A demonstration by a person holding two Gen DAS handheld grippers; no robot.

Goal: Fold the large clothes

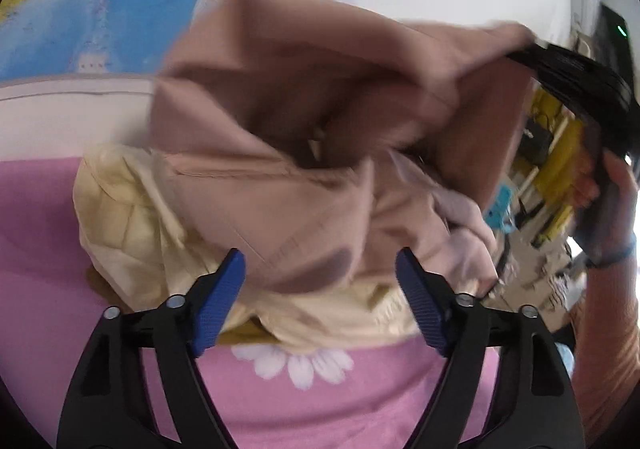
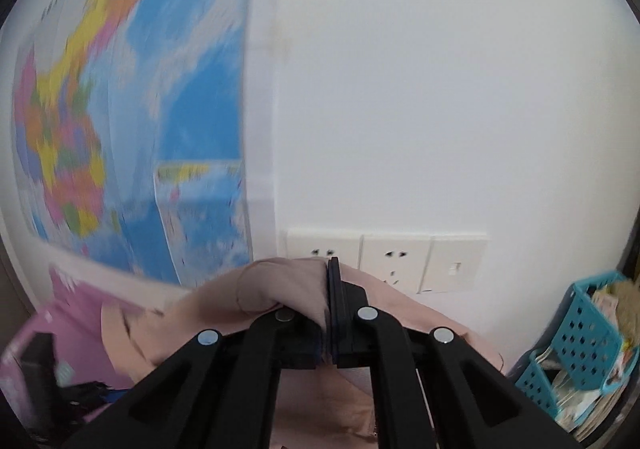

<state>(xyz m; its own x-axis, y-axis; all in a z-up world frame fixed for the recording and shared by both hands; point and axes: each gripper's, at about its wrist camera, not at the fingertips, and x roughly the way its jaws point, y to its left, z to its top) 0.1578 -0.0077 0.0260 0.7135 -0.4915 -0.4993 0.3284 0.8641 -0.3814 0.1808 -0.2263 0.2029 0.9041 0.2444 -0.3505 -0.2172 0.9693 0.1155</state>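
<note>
While clamped tight on a bunched edge of the dusty-pink garment [image 2: 288, 289], right gripper [image 2: 332, 309] raised above the pink bedspread [image 1: 40, 249], in front of the wall sockets [image 2: 396, 261]. Rest of that garment draped from the clamp down to a heap on the bedspread, partly over a cream quilted piece [image 1: 120, 225] lying there. Left gripper [image 1: 320, 297] low over the near side of the bedspread, blue pads spread wide, nothing pinched between them, hem of the garment just ahead. Step in hand, by the look of it: pulling one garment free of the pile and shaking it open. Next move likely calls for the free tongs to catch a second corner, then spread the cloth flat on the bedspread before any fold.
</note>
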